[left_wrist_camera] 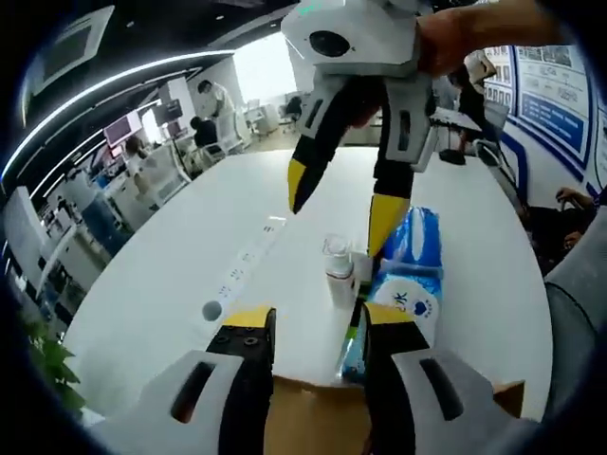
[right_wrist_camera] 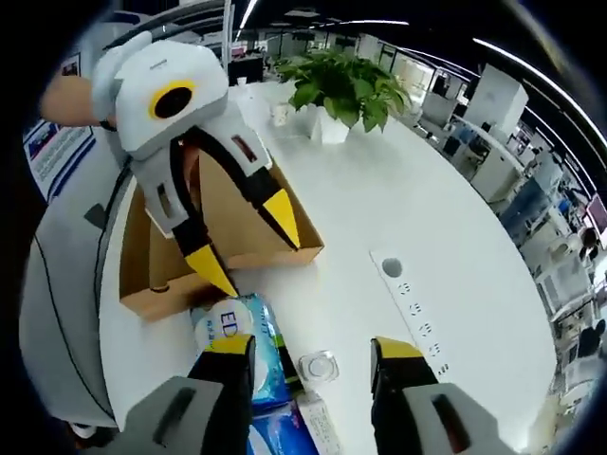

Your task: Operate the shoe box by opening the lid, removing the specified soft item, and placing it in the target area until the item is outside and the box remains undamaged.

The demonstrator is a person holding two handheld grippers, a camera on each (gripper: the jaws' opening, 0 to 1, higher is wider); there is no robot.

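Note:
The brown shoe box (right_wrist_camera: 285, 223) stands open on the white table (right_wrist_camera: 379, 190), its near edge (left_wrist_camera: 313, 422) below my left jaws. A blue soft tissue pack (left_wrist_camera: 413, 275) lies on the table outside the box, its end by the box wall (right_wrist_camera: 237, 332). My left gripper (left_wrist_camera: 313, 322) is open, and its right jaw touches the pack's end. It hangs over the box's edge (right_wrist_camera: 248, 242), one yellow tip at the pack. My right gripper (left_wrist_camera: 341, 204) hovers open above the pack. A small clear bottle (right_wrist_camera: 318, 365) stands between its jaws (right_wrist_camera: 313, 351).
The bottle (left_wrist_camera: 337, 270) stands just left of the pack. A power strip (right_wrist_camera: 408, 294) is set into the tabletop. A potted plant (right_wrist_camera: 346, 90) stands at the table's far end beyond the box. People (left_wrist_camera: 213, 109) and desks are in the background office.

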